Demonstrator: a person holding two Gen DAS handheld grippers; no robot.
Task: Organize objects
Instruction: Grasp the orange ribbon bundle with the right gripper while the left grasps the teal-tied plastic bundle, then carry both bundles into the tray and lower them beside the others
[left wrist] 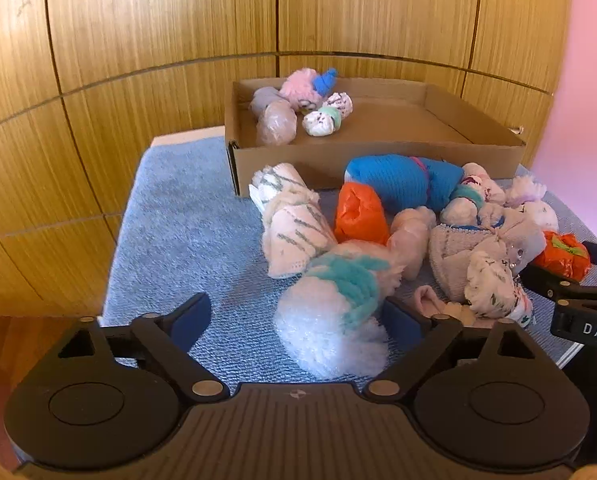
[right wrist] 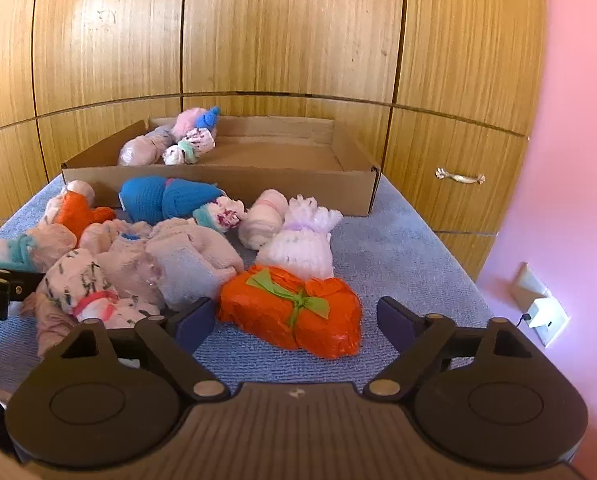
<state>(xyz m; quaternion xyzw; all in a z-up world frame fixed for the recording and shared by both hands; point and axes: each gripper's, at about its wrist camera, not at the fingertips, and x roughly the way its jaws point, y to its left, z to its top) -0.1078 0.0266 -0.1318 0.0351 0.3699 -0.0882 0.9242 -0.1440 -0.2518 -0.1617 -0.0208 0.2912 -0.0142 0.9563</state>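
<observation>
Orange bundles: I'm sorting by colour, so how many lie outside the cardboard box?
2. An orange bundle tied with green ribbon lies nearest the right hand-held gripper; a plain orange bundle sits beside the blue knitted roll. Others may be buried.

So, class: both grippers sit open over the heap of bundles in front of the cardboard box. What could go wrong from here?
1. The left gripper straddles the white fluffy bundle; soft fluff may slip when squeezed.
2. The orange bundle between the right gripper fingers touches the lilac-tied bundle; lifting may drag it.
3. The cardboard box wall could catch a low carry.
</observation>
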